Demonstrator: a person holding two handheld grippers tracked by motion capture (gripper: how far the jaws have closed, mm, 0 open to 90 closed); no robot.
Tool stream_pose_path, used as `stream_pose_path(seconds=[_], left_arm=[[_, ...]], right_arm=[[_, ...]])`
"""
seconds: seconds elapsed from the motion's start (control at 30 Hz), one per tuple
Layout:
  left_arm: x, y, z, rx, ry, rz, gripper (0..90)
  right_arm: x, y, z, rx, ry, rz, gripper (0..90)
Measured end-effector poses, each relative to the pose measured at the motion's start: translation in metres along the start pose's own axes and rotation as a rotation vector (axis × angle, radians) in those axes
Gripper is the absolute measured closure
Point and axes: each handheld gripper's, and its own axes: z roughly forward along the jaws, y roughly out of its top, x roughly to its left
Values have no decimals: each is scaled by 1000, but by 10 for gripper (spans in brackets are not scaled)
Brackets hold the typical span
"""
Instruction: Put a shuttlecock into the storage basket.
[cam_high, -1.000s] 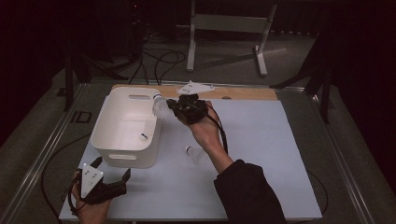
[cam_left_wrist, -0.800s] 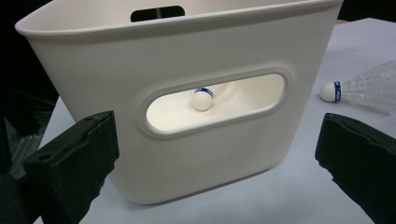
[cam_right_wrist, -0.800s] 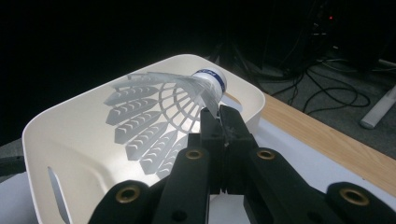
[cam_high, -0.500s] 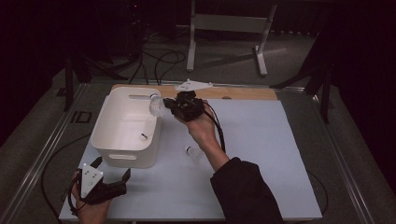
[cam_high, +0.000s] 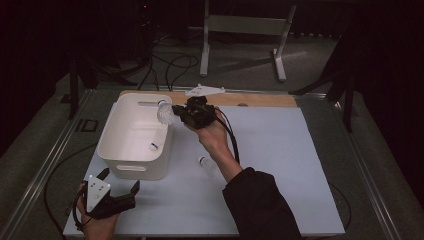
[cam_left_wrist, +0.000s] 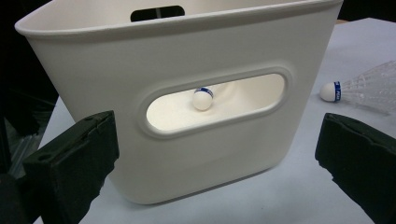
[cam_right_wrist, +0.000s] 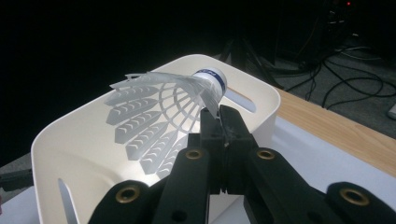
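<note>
My right gripper (cam_high: 176, 113) is shut on the skirt of a white plastic shuttlecock (cam_high: 164, 113) and holds it above the far right corner of a white bin (cam_high: 161, 159). In the right gripper view the jaws (cam_right_wrist: 219, 116) pinch the skirt's edge, and the shuttlecock (cam_right_wrist: 159, 109) points its blue-banded cork up and away over the bin (cam_right_wrist: 261, 88). A second shuttlecock (cam_high: 152, 146) lies inside the bin; its cork (cam_left_wrist: 202, 98) shows through the handle slot. A third shuttlecock (cam_high: 206, 162) (cam_left_wrist: 369, 88) lies on the mat right of the bin. My left gripper (cam_high: 120, 179) (cam_left_wrist: 219, 158) rests open before the bin's near wall.
A pale blue mat (cam_high: 280, 165) covers the table, with a wooden strip (cam_high: 260, 99) along its far edge. A small white plate-like part (cam_high: 204, 90) lies on that strip. Cables and a metal stand (cam_high: 240, 30) sit on the dark floor beyond.
My right gripper has edged slightly left with the shuttlecock, further over the bin's rim. The left gripper has kept still.
</note>
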Motion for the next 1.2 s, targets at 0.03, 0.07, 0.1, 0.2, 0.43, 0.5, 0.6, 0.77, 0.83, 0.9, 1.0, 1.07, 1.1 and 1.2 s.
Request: stream_pose_path(seconds=[0.03,0.07,0.1,0.2,0.43,0.5,0.6,0.77,0.83,0.9,1.0,1.07,1.1,1.2], left_arm=[[0,0,0,0,0,0,1],[0,0,0,1,-1,0,1],[0,0,0,1,0,0,1],[0,0,0,0,0,0,1],[0,0,0,0,-1,1,1],[0,0,0,-1,-1,-1,1],[0,0,0,0,-2,0,1],[0,0,0,-1,0,-1,1],[0,0,0,-1,0,-1,1],[0,0,0,-1,-1,0,1],[0,0,0,-2,0,0,1],[1,0,0,-2,1,0,1],[1,0,0,-3,1,-2,1],[0,0,0,-3,0,0,1]], right_arm=[[1,0,0,-1,4,-1,899],[1,1,1,1,6,-1,899],[2,1,1,1,10,-4,899],[4,2,2,0,15,-8,899],[10,3,4,3,30,-22,898],[11,4,4,2,37,-25,898],[13,4,4,-2,40,-31,898],[16,4,7,4,49,-37,898],[18,4,8,4,54,-39,898],[20,4,9,3,66,-48,898],[23,5,10,1,83,-56,886],[25,5,10,-1,128,-60,710],[26,5,11,7,154,-73,609],[29,5,13,45,137,-93,447]])
